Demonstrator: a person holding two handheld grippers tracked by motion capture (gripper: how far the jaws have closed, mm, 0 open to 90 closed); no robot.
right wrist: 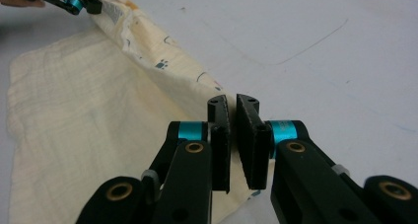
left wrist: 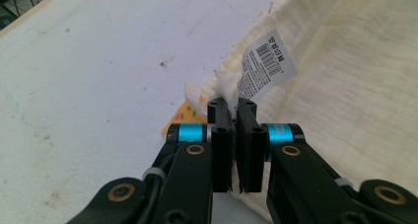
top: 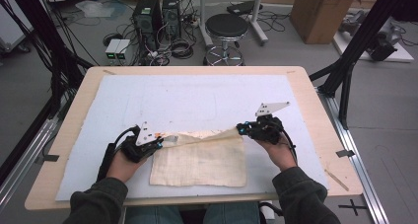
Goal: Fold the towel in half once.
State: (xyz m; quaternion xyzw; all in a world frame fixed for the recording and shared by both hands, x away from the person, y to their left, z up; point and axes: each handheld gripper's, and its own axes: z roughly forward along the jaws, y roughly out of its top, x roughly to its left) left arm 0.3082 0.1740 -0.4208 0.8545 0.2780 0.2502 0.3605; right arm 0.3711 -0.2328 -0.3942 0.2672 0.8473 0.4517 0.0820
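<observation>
Left gripper view: your left gripper [left wrist: 232, 105] pinches the cloth [left wrist: 345, 86] corner, barcode tag [left wrist: 265, 63] at one o'clock, print unreadable; your right gripper [right wrist: 232, 101] clamps the opposite corner.

Illumination was even, diffuse and overhead; no hard glare was recorded. In the high view the white foam sheet [top: 197, 100] on the table read bright, and the floor toward 12 o'clock was dimmer. Soft shadows fell under the cream woven cloth [top: 202, 160]. The high view was low in resolution, soft overall. In both gripper views the near black jaws were slightly blurred. The white barcode label [left wrist: 266, 63] was sharp toward 1 o'clock. Edge distortion was slight.
</observation>
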